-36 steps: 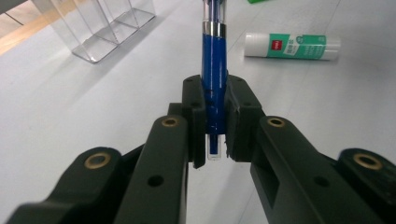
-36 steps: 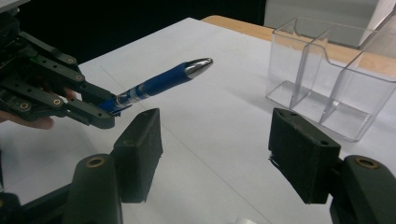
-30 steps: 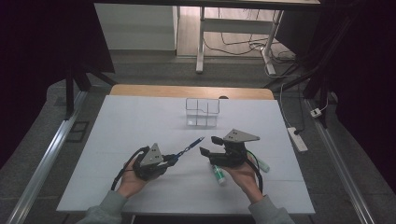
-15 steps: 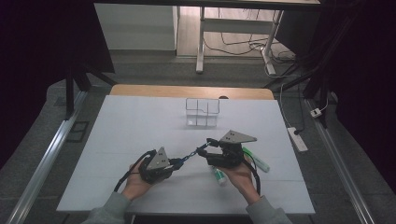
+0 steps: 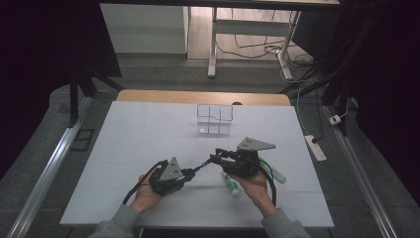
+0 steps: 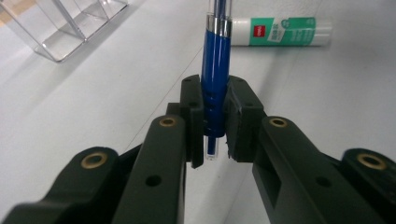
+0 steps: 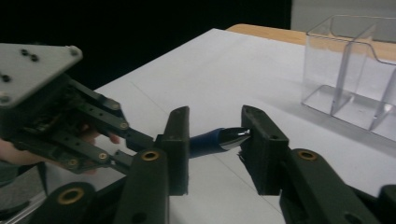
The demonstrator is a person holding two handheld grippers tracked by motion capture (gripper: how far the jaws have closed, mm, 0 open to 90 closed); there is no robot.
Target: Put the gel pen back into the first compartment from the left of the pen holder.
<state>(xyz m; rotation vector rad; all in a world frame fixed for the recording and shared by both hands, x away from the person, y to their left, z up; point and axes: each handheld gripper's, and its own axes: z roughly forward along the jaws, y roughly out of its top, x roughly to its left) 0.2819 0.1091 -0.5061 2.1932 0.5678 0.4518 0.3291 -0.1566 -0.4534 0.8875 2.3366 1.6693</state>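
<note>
Left gripper [image 6: 215,123] clamps blue pen [image 6: 215,70]; glue stick's [image 6: 280,31] label unreadable

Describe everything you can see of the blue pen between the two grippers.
The blue pen has a glossy dark blue barrel, a chrome band, a clear stub at its rear end and a shiny metal cone tip. It looks plastic. The left hand-held gripper is shut on its ribbed rear section and holds it off the white table, pointing toward the right hand-held gripper. The tip lies between that gripper's open jaws, close to one; contact cannot be told.
</note>
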